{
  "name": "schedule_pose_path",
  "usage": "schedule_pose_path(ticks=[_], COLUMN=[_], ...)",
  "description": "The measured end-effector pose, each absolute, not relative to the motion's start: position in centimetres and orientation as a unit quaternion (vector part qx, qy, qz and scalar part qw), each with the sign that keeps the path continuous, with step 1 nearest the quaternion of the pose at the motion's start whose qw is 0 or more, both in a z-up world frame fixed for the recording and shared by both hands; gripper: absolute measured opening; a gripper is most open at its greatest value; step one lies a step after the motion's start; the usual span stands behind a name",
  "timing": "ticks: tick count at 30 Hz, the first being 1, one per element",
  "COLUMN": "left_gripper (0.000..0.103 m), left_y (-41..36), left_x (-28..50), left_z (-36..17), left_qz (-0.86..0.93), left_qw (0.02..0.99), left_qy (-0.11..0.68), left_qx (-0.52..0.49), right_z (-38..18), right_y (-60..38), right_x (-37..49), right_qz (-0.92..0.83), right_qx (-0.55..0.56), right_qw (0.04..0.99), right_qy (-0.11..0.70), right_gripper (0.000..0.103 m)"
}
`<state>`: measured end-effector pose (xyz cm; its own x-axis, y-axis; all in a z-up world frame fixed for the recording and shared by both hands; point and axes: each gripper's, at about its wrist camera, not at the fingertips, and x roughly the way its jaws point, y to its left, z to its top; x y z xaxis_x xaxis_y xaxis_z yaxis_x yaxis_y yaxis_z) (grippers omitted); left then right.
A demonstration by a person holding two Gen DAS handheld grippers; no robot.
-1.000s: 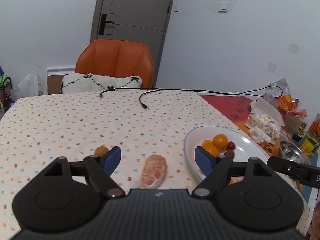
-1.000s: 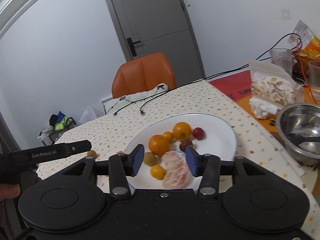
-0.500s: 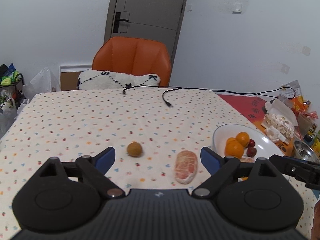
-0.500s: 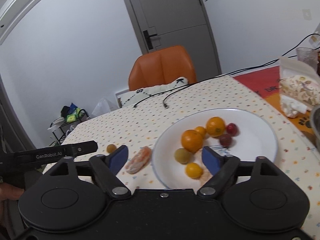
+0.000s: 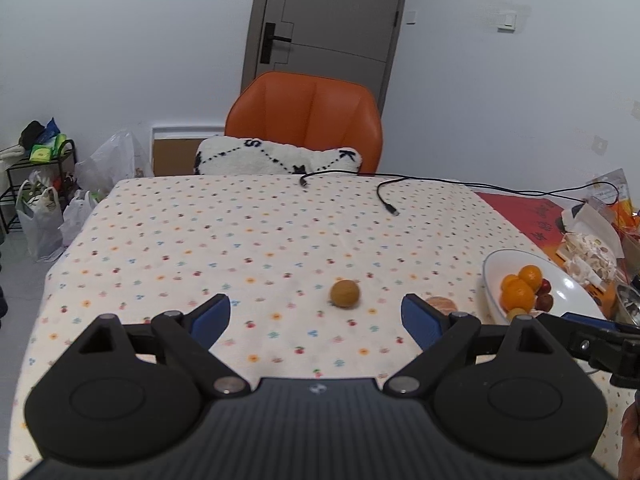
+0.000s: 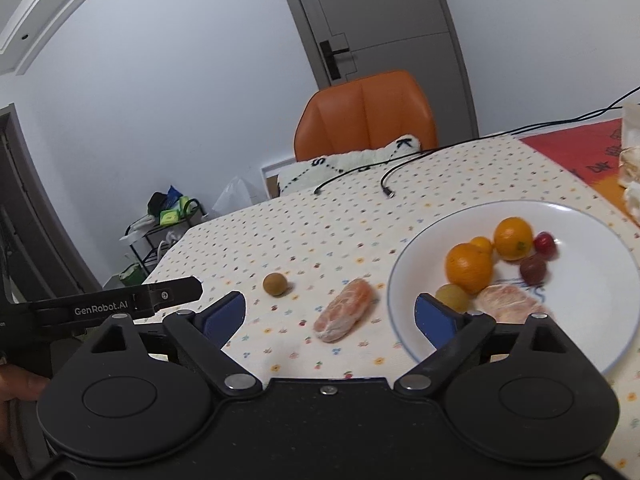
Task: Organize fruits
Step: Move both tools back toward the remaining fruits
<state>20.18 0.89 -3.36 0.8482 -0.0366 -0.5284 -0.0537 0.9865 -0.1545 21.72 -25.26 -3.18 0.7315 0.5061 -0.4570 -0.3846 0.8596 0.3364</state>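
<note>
On the dotted cloth: two fruits lie off the round white ceramic plate [image 6: 516,280], so gathering is partly done.
Loose fruit: a small round brownish-yellow fruit [image 5: 344,294] and a peeled orange citrus piece [image 6: 345,311], apart from each other.
Plate contents: oranges [image 6: 469,268], dark red fruits, a peeled half.
Left gripper [image 5: 316,317]: blue pads spread wide, empty; the round fruit sits at about 1 o'clock between them.
Right gripper [image 6: 330,316]: spread, empty; the peeled piece lies at 12 o'clock, plate at 2 o'clock.
Next move: likely lower each over its fruit, pinch gently since the peeled flesh looks soft, carry to the plate.
</note>
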Motion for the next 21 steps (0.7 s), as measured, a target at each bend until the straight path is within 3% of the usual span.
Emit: schedule_pose_path(ticks=[6,13,17,21], left_gripper=[0.091,0.091,0.091,0.091], left_y=[1.7,1.8,2.1,2.6], left_x=[20.2,20.3,20.3,20.2], left_z=[-3.5,-4.0,-4.3,-4.4], left_qz=[0.005,0.001,0.002,0.002], left_qw=[0.957,0.956,0.954,0.954], left_qy=[0.278,0.282,0.287,0.287], left_qx=[-0.083,-0.083,-0.086,-0.085], right_z=[-3.3,-4.1,-4.7,-5.4], right_y=[-24.2,-23.2,-22.6,-21.9], right_x=[21.9,22.5,22.9,23.5], right_qz=[0.248,0.258,0.254,0.244], right_qx=[0.105,0.11,0.105,0.098], right_qw=[0.922,0.911,0.909,0.909], right_qy=[0.279,0.301,0.312,0.323], right_gripper=[0.09,0.072,0.068,0.058])
